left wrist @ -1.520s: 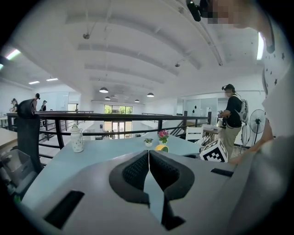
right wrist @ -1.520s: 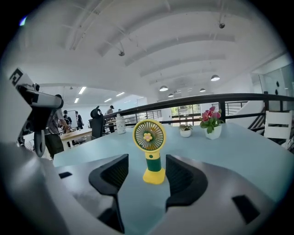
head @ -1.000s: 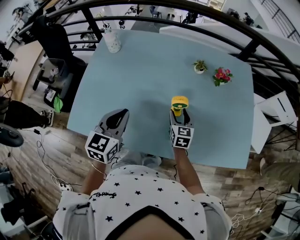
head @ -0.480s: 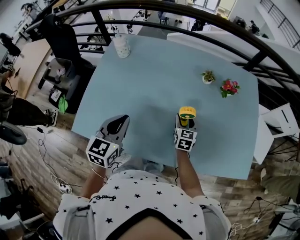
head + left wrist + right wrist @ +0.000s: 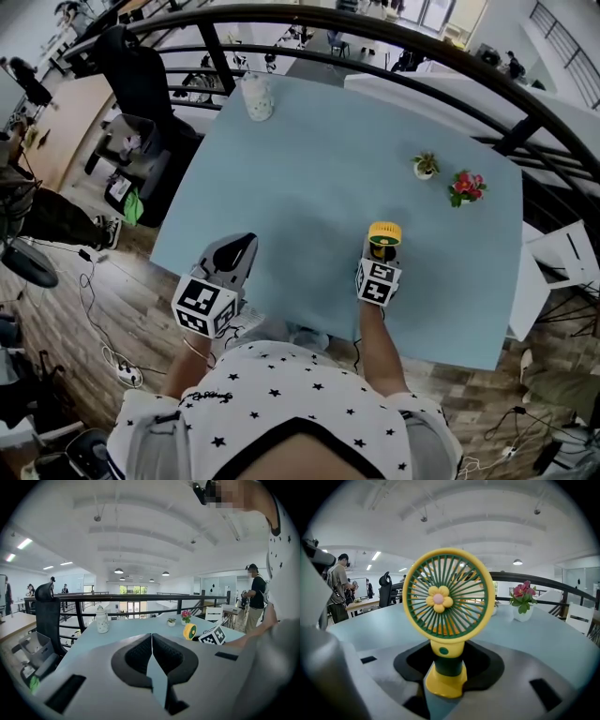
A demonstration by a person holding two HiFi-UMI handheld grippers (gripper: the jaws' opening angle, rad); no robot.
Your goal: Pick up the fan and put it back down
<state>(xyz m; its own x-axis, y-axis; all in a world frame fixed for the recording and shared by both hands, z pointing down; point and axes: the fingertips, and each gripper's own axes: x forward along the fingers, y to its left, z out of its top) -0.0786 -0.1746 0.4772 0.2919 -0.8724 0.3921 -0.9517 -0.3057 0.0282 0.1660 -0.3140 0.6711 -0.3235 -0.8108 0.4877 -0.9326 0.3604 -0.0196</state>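
Observation:
A small yellow and green fan stands upright on the pale blue table. In the right gripper view the fan fills the middle, its flower hub facing me. My right gripper reaches around its stem from the near side. The jaws of the right gripper are closing, with the dark green stem between the black pads and a little room on each side. My left gripper hovers over the table's near left edge, holding nothing. The left gripper has its pads meeting at the tips.
A white jar stands at the table's far left. A small green plant and a pot of pink flowers sit at the far right. A black railing curves behind the table. A white chair stands at the right.
My right gripper has pushed a little forward around the fan's stem. The left gripper has barely shifted, and the fan still stands in place.

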